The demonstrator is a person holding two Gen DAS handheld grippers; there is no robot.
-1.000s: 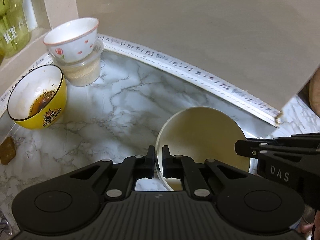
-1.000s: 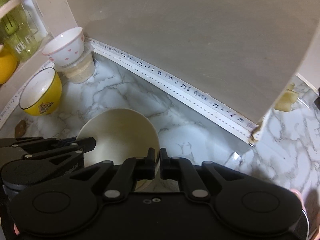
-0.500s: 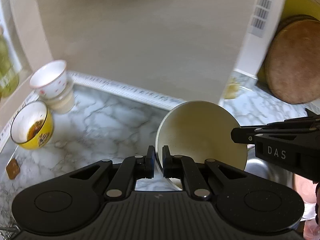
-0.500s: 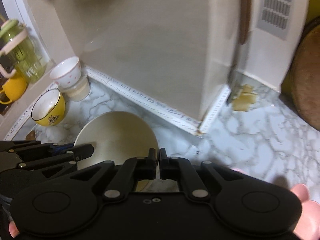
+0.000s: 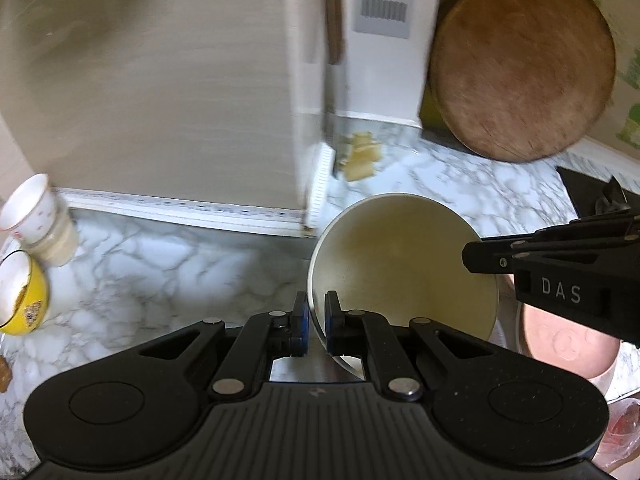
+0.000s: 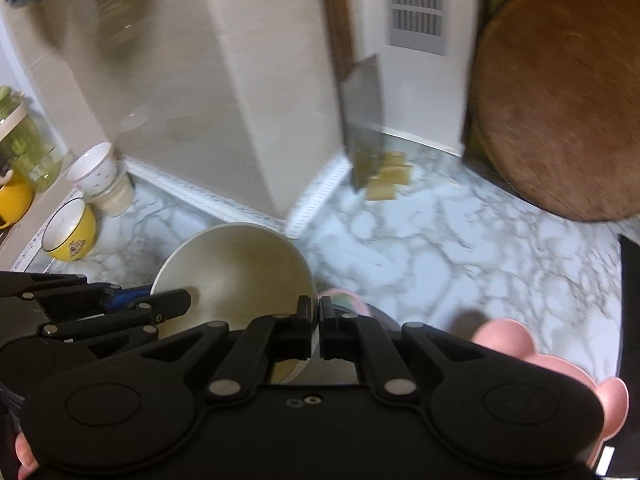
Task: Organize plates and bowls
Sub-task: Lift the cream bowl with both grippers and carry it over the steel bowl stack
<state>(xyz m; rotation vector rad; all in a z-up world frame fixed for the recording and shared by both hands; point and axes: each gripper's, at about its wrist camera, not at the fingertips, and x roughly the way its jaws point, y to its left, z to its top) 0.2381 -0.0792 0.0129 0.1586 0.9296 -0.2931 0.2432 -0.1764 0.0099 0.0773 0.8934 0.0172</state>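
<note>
A cream bowl (image 5: 404, 268) hangs above the marble counter, held from both sides. My left gripper (image 5: 316, 318) is shut on its left rim. My right gripper (image 6: 315, 324) is shut on the right rim of the same cream bowl (image 6: 236, 268); it reaches in from the right in the left wrist view as the right gripper (image 5: 480, 258). A pink plate (image 5: 568, 340) lies below and to the right, and its scalloped edge shows as the pink plate (image 6: 552, 364) beside the right gripper. A yellow bowl (image 6: 70, 236) and a white flowered bowl (image 6: 96, 172) on a tub stand at the far left.
A beige box-like wall (image 5: 160, 92) fills the back left. A cleaver (image 6: 360, 120) leans at its corner over yellowish pieces (image 6: 390, 178). A round wooden board (image 5: 520, 76) leans at the back right. A green jar (image 6: 24, 152) stands far left, and a dark edge (image 6: 630, 300) borders the right.
Both grippers have carried the cream bowl to the right and upward, away from the yellow and flowered bowls. The cleaver, wooden board and pink plate have come into view.
</note>
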